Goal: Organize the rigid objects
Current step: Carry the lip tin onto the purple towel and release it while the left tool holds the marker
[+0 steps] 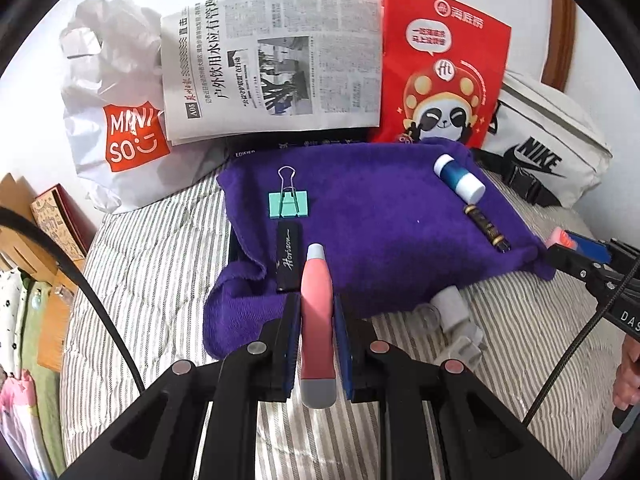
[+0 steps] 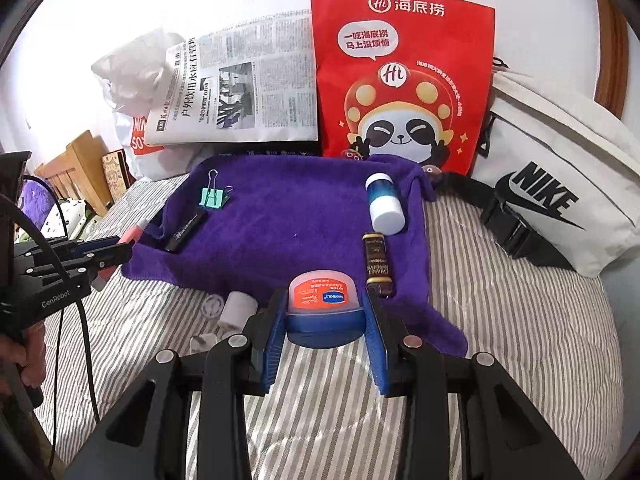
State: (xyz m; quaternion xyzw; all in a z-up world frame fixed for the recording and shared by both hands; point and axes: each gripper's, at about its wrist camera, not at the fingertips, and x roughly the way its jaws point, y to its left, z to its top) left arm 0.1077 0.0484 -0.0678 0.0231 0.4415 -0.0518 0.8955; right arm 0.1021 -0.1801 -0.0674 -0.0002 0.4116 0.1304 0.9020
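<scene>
Pink pen sits clamped in your left gripper; your right gripper is closed on the blue lip-balm jar, both above the striped bedding, beside the purple towel.

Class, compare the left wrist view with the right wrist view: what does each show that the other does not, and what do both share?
Left wrist only: the full length of the pink pen-shaped tool, clamped in the left gripper.

Right wrist only: the lip balm tub's orange label, the tub clamped in the right gripper.

Both: the purple towel, mint binder clip, black Horizon stick, blue-and-white bottle, dark brown tube, red panda bag, newspaper.
</scene>
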